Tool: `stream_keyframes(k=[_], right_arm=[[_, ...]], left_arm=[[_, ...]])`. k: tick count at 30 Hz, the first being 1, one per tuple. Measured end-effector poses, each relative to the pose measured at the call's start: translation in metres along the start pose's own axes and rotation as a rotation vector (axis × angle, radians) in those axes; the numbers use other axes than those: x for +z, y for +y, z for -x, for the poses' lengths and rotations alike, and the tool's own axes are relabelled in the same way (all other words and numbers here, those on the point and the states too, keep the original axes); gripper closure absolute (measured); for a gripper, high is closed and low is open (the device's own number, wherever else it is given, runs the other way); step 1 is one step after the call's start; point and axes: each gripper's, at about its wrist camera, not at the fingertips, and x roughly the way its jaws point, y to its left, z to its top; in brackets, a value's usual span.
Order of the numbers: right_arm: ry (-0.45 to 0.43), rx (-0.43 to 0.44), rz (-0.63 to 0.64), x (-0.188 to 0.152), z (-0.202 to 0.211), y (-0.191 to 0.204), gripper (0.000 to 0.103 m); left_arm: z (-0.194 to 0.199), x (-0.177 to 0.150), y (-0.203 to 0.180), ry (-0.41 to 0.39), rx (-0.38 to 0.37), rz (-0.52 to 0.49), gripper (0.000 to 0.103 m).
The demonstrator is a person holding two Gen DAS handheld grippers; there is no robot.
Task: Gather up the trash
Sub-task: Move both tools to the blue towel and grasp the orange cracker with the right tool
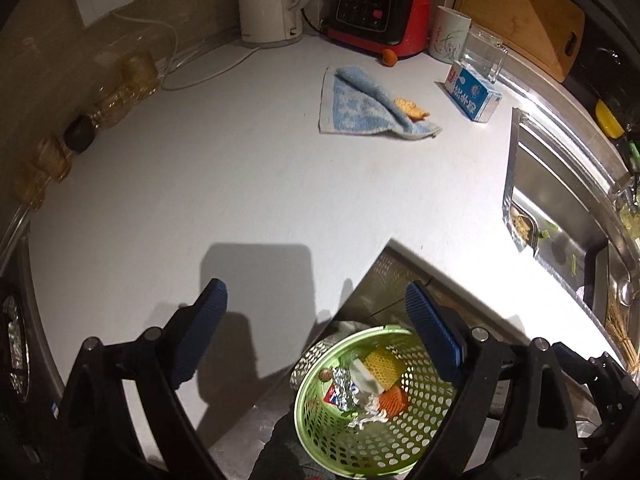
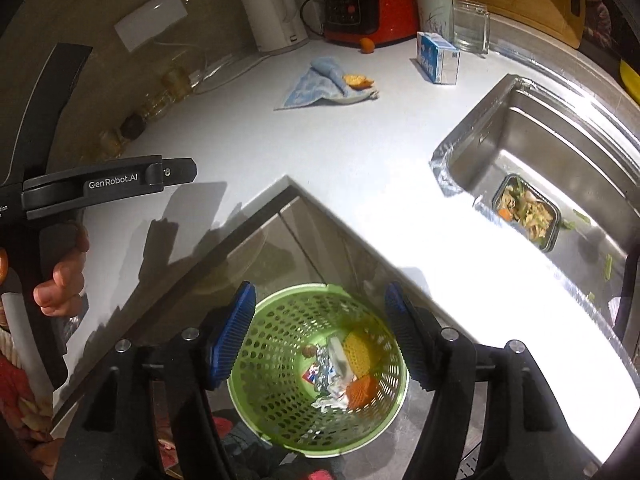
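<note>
A green perforated bin (image 1: 360, 412) stands on the floor below the counter corner; it also shows in the right wrist view (image 2: 280, 408). It holds foil (image 2: 330, 390), a yellow foam net (image 2: 360, 350), an orange foam net (image 2: 360, 392) and a white wrapper. My left gripper (image 1: 316, 320) is open and empty over the counter edge. My right gripper (image 2: 320, 320) is open and empty right above the bin. An orange peel (image 1: 412, 109) lies on a blue towel (image 1: 360, 108) far back on the white counter (image 1: 240, 184). A blue and white carton (image 1: 472, 92) lies beside them.
A steel sink (image 2: 540, 148) at right holds a food container (image 2: 526, 210). A kettle (image 1: 268, 0), a red and black appliance (image 1: 380, 12), a mug (image 1: 450, 34), a glass (image 1: 484, 52) and a cutting board (image 1: 520, 8) stand at the back. Jars (image 1: 120, 88) line the left wall.
</note>
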Motion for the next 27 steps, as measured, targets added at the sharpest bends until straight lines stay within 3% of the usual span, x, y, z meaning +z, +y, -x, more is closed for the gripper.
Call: stream_keyframes(k=[9, 15, 19, 21, 27], right_arm=[[-0.07, -0.023, 0.005, 0.108, -0.044, -0.012, 0.036], [-0.067, -0.032, 0.009, 0.178, -0.092, -0.026, 0.036], [-0.044, -0.046, 0.016, 0.209, -0.127, -0.035, 0.036], [-0.028, -0.056, 0.023, 0.221, -0.145, -0.04, 0.042], [0.03, -0.059, 0.038, 0.242, -0.191, -0.054, 0.045]], left_arm=[[-0.046, 0.094, -0.005, -0.016, -0.02, -0.002, 0.015], [-0.085, 0.134, -0.004, -0.006, -0.014, -0.003, 0.015], [-0.109, 0.148, -0.001, 0.014, -0.028, 0.011, 0.015], [-0.12, 0.152, -0.001, 0.02, -0.028, 0.009, 0.015], [-0.148, 0.159, -0.004, 0.045, -0.039, -0.015, 0.015]])
